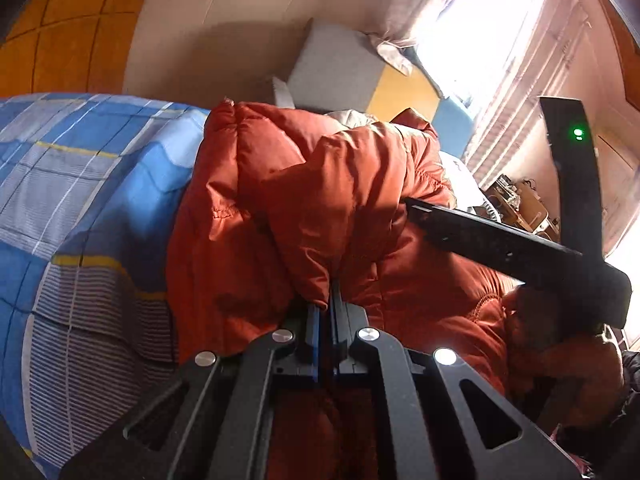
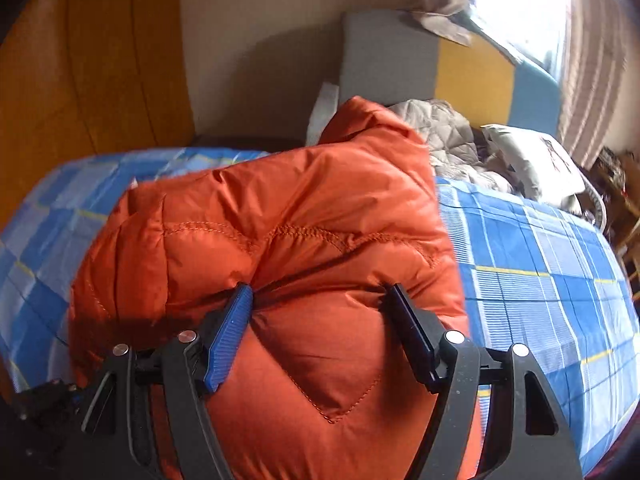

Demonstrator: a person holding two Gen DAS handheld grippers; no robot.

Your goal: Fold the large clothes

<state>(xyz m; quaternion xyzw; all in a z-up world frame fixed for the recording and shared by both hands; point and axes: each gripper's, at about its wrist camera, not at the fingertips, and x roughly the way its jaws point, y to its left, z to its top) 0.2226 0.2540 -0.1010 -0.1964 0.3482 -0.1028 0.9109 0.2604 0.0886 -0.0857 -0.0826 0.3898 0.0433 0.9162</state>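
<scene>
blue plaid bed (image 2: pixel 540 264) | orange puffer jacket (image 2: pixel 280 220) bunched, quilted, glossy

The puffy orange quilted jacket (image 2: pixel 304 240) hides the middle of the blue checked bed sheet (image 2: pixel 540 280) and runs off the bottom edge in both views, its fold swallows the left gripper (image 1: pixel 332 300) tips, and the small things by the window (image 1: pixel 516 196) are too blurry to tell.

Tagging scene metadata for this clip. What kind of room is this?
Most likely a bedroom in a home. The orange puffer jacket lies on a bed with a blue plaid sheet, a pillow sits near a padded headboard, and a curtained window lights the room.
</scene>
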